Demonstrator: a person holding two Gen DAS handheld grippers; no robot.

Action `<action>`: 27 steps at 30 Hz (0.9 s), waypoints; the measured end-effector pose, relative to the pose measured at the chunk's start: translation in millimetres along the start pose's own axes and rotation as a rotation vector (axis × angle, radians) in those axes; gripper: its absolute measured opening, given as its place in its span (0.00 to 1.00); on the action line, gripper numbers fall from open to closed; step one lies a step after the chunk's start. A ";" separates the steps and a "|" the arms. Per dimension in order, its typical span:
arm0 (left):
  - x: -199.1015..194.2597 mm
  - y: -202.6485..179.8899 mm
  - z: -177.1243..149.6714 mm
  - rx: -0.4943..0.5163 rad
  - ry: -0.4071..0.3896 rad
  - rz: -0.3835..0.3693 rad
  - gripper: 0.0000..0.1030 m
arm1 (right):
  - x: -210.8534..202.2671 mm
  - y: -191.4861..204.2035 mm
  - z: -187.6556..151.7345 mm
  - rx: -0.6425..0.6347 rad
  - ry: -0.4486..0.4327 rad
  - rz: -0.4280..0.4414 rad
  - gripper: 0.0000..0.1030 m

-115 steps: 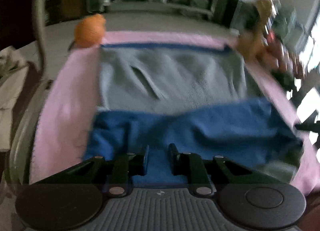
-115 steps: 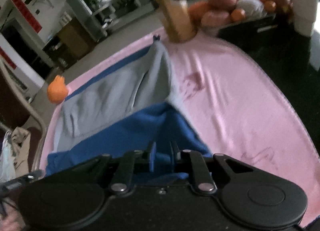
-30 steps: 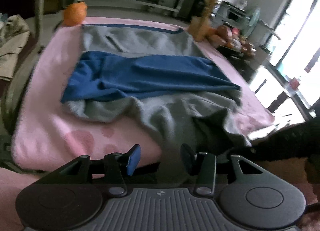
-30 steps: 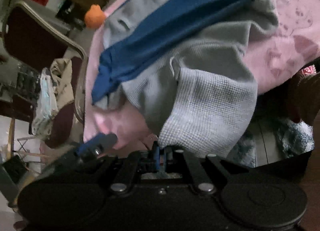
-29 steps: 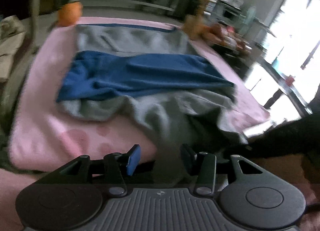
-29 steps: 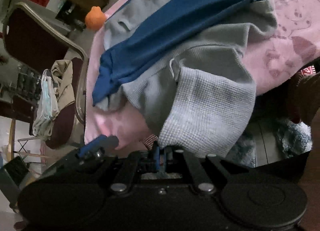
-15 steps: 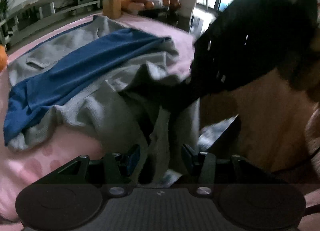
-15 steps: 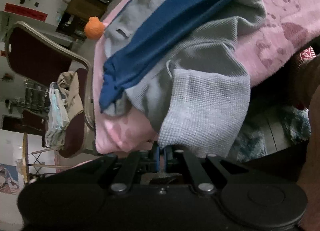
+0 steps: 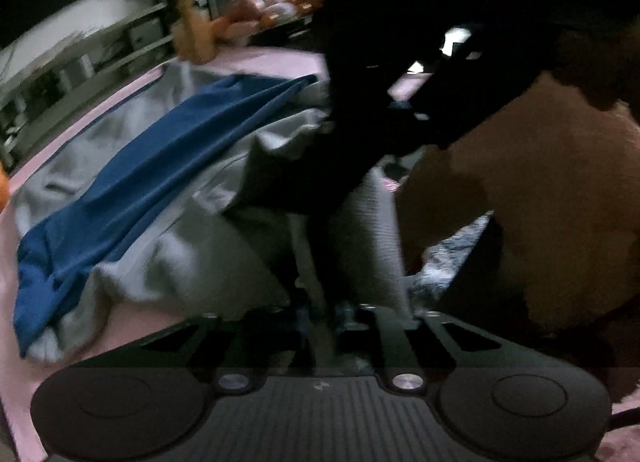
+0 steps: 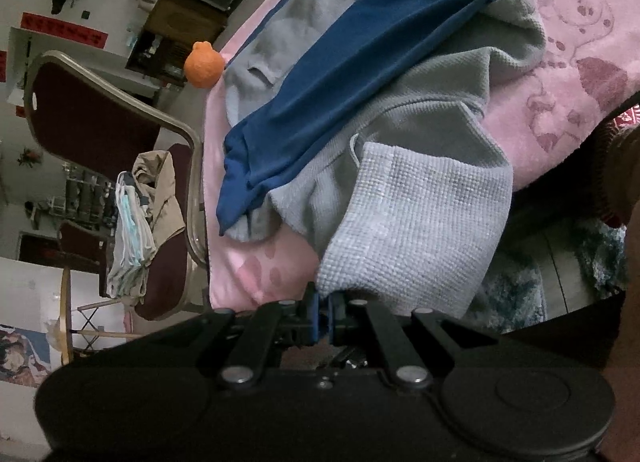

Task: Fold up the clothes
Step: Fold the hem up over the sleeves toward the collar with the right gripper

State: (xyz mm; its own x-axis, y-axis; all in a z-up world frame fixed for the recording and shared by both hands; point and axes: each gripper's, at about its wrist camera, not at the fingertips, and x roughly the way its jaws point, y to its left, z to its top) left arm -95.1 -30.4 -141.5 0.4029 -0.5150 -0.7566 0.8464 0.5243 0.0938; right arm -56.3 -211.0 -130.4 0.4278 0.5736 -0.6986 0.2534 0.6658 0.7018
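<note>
1. The grey waffle-knit sweatshirt with a blue lining (image 10: 420,149) lies rumpled across the pink patterned blanket (image 10: 580,21), its near edge hanging off the blanket's front side.
2. A broad blue band of the lining (image 10: 360,61) runs diagonally over the grey fabric, from the far corner down toward the chair side.
3. The right gripper (image 10: 325,312) has its jaws pressed together on the lower corner of a hanging grey waffle flap (image 10: 420,221); the blue finger pads meet with cloth pinched between them.
4. The left gripper (image 9: 326,316) sits at a hanging grey fold in a blurred, dark view; its fingers look drawn in around a strip of the fabric, but I cannot tell whether they grip it.
5. A small orange knobbly fruit (image 10: 203,65) rests at the blanket's far corner, just beside the sweatshirt.
6. A dark-red padded chair with a metal frame (image 10: 100,117) stands next to the blanket, with beige and pale cloths (image 10: 148,197) draped on its seat.
</note>
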 end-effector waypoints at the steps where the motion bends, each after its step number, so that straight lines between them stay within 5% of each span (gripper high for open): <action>1: -2.5 -3.4 0.3 0.022 -0.010 -0.002 0.07 | -1.3 -0.5 0.4 -0.001 -0.005 -0.003 0.04; 6: -30.1 -1.7 10.2 0.030 -0.063 -0.119 0.07 | -22.7 2.3 -0.6 -0.086 -0.034 -0.001 0.11; 8: -51.2 4.8 17.7 0.010 -0.103 -0.198 0.07 | -39.0 7.3 -4.1 -0.152 -0.063 0.002 0.26; 10: -75.0 12.7 26.4 0.000 -0.151 -0.265 0.07 | -55.3 12.4 -7.5 -0.218 -0.092 0.005 0.51; 15: -114.4 35.0 50.0 -0.044 -0.254 -0.312 0.07 | -93.3 25.8 -17.7 -0.390 -0.165 0.031 0.68; 24: -108.4 77.4 81.8 -0.146 -0.275 -0.316 0.07 | -127.6 50.2 -49.0 -0.740 -0.353 0.097 0.75; 27: -106.1 81.4 89.1 -0.132 -0.280 -0.327 0.07 | -121.7 62.2 -59.3 -0.891 -0.366 0.019 0.75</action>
State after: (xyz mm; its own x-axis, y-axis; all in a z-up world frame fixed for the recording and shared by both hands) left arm -37.9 6.4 4.1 0.2154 -0.8221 -0.5271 0.9005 0.3760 -0.2185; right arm -144.1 -211.1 -10.0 0.7073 0.5045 -0.4952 -0.4444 0.8621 0.2435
